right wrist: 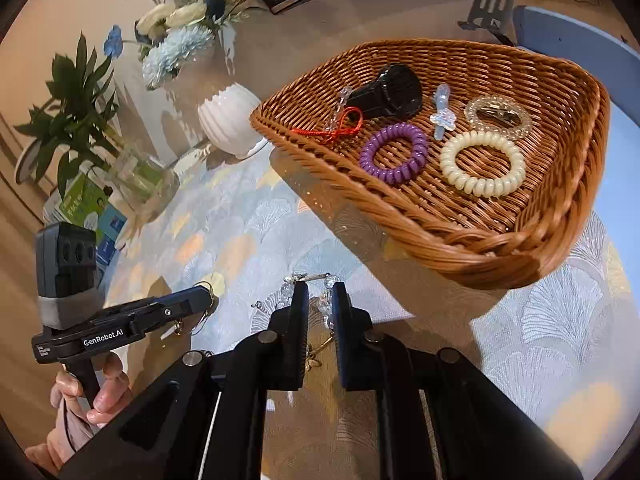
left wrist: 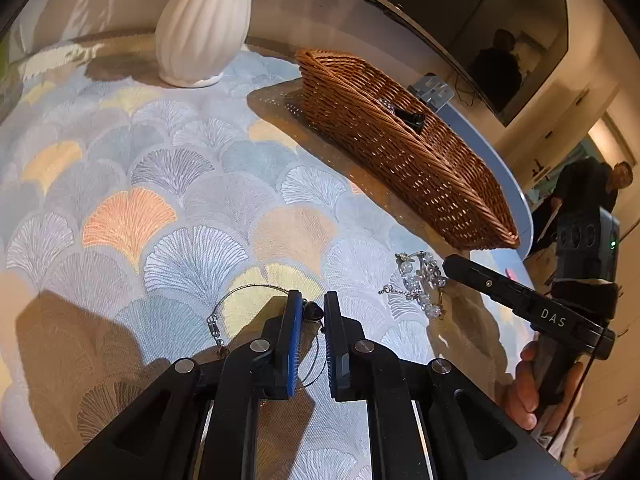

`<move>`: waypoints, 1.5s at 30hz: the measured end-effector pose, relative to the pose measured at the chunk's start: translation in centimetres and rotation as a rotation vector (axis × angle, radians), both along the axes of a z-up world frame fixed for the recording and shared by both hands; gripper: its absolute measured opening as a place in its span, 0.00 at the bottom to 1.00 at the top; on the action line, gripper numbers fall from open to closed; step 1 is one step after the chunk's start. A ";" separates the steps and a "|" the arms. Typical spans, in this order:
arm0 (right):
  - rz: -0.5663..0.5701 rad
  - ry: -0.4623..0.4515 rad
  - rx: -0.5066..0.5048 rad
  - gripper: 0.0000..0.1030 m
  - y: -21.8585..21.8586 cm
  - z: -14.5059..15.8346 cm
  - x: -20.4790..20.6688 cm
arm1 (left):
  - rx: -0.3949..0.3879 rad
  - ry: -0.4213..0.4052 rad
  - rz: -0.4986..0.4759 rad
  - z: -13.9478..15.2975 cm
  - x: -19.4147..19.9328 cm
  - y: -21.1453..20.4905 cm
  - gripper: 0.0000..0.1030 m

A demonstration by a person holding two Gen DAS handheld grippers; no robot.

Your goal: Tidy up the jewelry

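Left tool [left wrist: 313,312], nearly shut, pinches a wire necklace's [left wrist: 256,289] dark pendant [left wrist: 313,313]; right tool [right wrist: 320,294], likewise nearly shut, grips a crystal bracelet [right wrist: 326,308]. Both pieces lie on the tabletop [left wrist: 160,184], presumably bound for the wicker basket [right wrist: 496,248] just beyond, holding hair ties.

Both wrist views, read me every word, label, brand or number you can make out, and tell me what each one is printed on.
"DAS": white letters on the side of the right gripper, seen in the left wrist view.
"GenRobot.AI": white letters on the side of the left gripper, seen in the right wrist view.
Green and blue packages near the glass vase: print is there, too blurred to read.
No other readable text.
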State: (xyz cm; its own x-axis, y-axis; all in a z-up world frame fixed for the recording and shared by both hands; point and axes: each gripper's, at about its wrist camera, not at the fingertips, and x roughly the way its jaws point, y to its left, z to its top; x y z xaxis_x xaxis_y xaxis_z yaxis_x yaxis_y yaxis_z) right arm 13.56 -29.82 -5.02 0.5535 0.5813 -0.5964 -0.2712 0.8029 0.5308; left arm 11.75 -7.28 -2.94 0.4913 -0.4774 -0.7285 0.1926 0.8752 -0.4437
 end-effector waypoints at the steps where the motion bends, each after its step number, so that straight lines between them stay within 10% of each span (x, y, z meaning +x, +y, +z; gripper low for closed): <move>1: 0.004 0.003 0.007 0.17 0.0 0.0 0.0 | -0.017 0.002 0.001 0.1 0.0 0.2 0.10; 8: 0.003 -0.037 -0.023 0.18 0.4 0.5 -0.5 | -0.147 -0.034 -0.017 2.1 -0.5 1.9 0.10; 28: -0.055 -0.028 -0.074 0.24 -0.5 0.5 -1.6 | -0.121 -0.126 0.007 6.1 -2.3 5.0 0.10; 45: -0.002 0.000 -0.331 0.24 3.9 0.5 -0.6 | -0.076 -0.167 -0.024 6.0 -3.4 5.6 0.10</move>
State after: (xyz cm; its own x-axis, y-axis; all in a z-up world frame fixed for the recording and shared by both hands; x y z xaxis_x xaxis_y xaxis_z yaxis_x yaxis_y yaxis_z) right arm 12.96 -25.91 -4.52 0.5544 0.3553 -0.7526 -0.2700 0.9322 0.2412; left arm 8.30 -1.72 3.11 0.5905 -0.5409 -0.5990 0.2893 0.8347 -0.4685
